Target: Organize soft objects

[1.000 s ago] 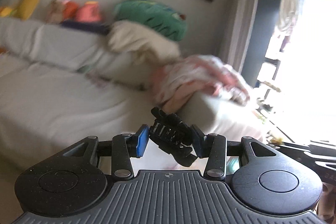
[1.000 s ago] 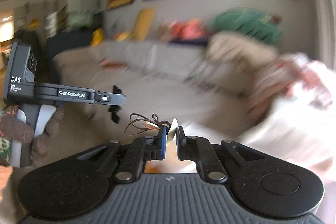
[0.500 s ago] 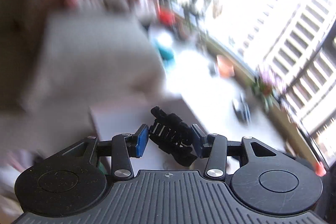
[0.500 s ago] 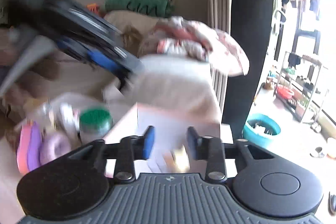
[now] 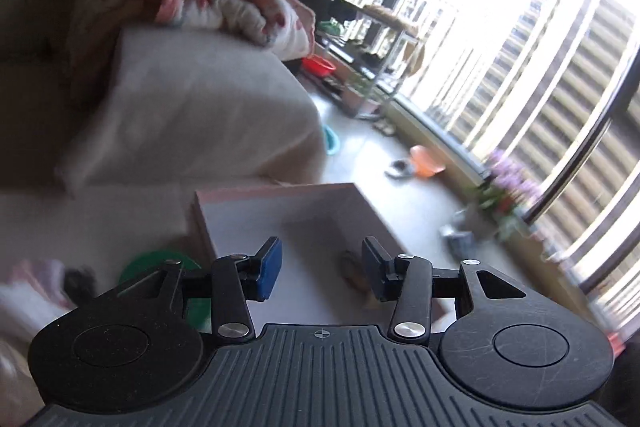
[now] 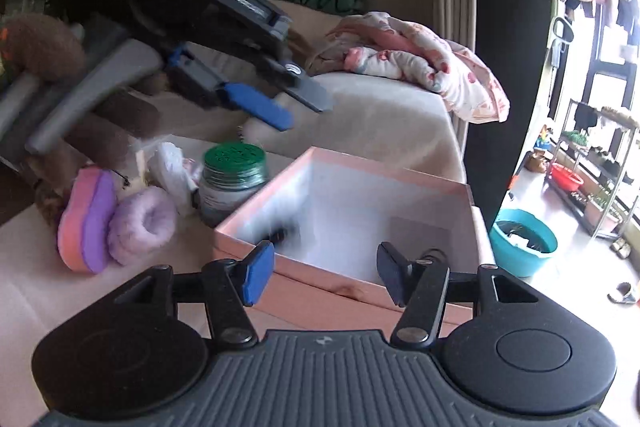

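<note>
- The pink box [image 6: 348,291] is sitting open on the table, its white inside showing a dark blurred object [image 6: 280,233] by the left wall and a thin dark hair tie [image 6: 434,254] by the right.
- The left gripper [image 5: 320,267] is hanging over the box with its jaws spread wide, gripping nothing; one second ago it was pinching a black claw clip.
- The right gripper [image 6: 322,275] is also gaping empty at the box's near wall; earlier it was nipping a small pale item.
- A green-lidded jar [image 6: 234,179], a purple scrunchie [image 6: 142,223] and a pink-and-purple sponge [image 6: 86,219] are resting left of the box.
</note>
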